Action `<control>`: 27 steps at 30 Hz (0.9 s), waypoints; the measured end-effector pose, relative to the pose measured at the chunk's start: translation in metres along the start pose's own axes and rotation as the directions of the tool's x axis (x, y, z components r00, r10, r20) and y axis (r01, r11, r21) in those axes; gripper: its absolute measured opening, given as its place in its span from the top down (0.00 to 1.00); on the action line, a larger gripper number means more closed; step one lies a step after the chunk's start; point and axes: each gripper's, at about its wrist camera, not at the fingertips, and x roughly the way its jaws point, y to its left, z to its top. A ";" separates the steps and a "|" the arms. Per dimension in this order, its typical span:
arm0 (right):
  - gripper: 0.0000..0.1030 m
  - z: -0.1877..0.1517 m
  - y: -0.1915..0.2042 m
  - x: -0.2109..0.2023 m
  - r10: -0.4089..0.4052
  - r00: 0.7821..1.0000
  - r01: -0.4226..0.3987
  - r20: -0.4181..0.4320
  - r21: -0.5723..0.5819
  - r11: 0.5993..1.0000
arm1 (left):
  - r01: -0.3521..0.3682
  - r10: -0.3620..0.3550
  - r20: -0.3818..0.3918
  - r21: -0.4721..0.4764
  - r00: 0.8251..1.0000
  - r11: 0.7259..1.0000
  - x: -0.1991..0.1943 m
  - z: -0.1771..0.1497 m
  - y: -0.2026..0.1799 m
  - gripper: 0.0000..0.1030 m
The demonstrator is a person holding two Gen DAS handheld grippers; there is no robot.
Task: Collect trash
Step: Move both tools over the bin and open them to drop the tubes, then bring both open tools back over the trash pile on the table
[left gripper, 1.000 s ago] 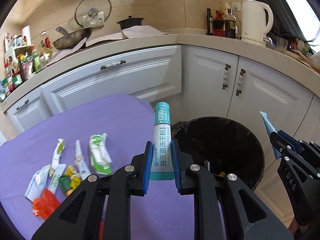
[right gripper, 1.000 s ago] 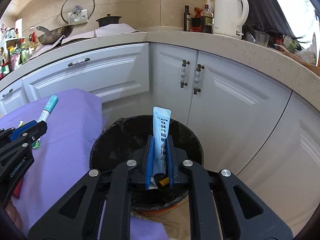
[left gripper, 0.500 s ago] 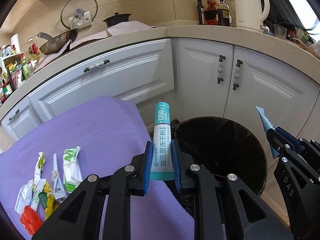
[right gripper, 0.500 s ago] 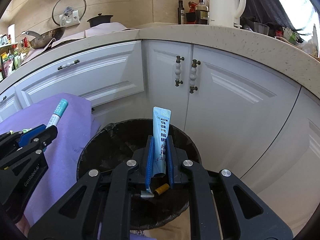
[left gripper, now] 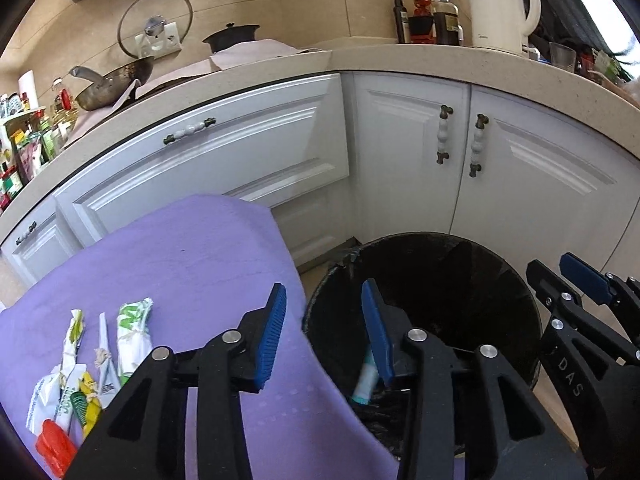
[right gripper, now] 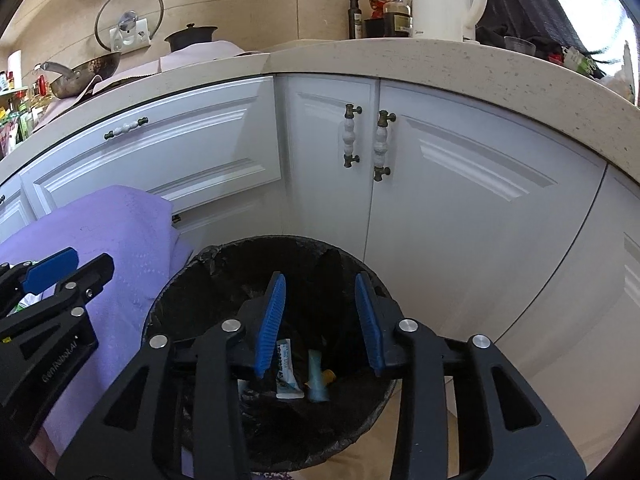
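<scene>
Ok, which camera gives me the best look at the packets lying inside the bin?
The right wrist view: it looks down into the bin, where a white packet and a teal one lie between the open fingers. The left wrist view shows only one blurred teal packet, partly hidden behind a finger.

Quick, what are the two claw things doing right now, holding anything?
Left gripper: open, holding nothing, over the edge of the black bin.
Right gripper: open, holding nothing, above the bin.
</scene>
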 end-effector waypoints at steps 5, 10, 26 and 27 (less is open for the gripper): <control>0.56 -0.002 0.009 -0.013 0.003 1.000 -0.003 0.003 -0.005 1.000 | -0.007 0.007 -0.002 -0.025 1.000 1.000 -0.015 -0.005 0.014 0.56; 0.54 -0.008 0.025 -0.029 0.029 1.000 -0.029 -0.009 -0.017 0.999 | -0.022 0.022 -0.003 -0.039 1.000 0.999 -0.036 -0.016 0.034 0.56; 0.54 -0.032 0.108 -0.078 0.168 0.985 -0.171 -0.037 -0.091 0.981 | -0.152 0.153 -0.001 -0.139 0.988 0.979 -0.094 -0.055 0.127 0.56; 0.54 -0.032 0.112 -0.080 0.173 0.984 -0.176 -0.036 -0.097 0.980 | -0.167 0.168 -0.004 -0.151 0.986 0.974 -0.097 -0.058 0.135 0.56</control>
